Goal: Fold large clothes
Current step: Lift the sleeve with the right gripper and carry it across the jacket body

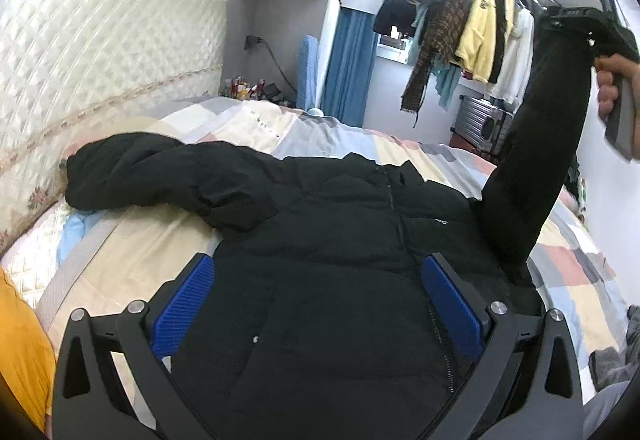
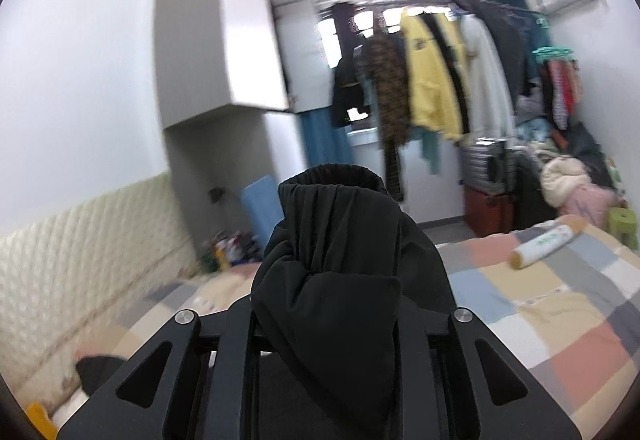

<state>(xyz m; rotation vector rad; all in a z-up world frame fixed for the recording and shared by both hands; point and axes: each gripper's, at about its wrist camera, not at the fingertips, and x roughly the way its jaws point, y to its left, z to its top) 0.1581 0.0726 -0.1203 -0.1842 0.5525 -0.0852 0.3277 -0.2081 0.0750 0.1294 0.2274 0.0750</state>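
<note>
A black padded jacket (image 1: 340,224) lies front up on the bed, its zip running down the middle. One sleeve (image 1: 132,172) lies out to the left toward the headboard. My left gripper (image 1: 320,304) is open, its blue pads (image 1: 184,308) wide apart just over the jacket's lower body. My right gripper (image 1: 576,24) is shut on the other sleeve's cuff and holds that sleeve (image 1: 532,144) up high at the right. In the right wrist view the bunched cuff (image 2: 332,256) fills my right gripper (image 2: 328,324) and hides its pads.
The bed has a patchwork cover (image 1: 404,148) and a quilted cream headboard (image 1: 100,52) at the left. A white tube-shaped bottle (image 2: 544,242) lies on the bed's far right. Hanging clothes (image 2: 432,76) and a suitcase (image 1: 480,120) stand beyond the bed. Orange cloth (image 1: 20,352) is at the lower left.
</note>
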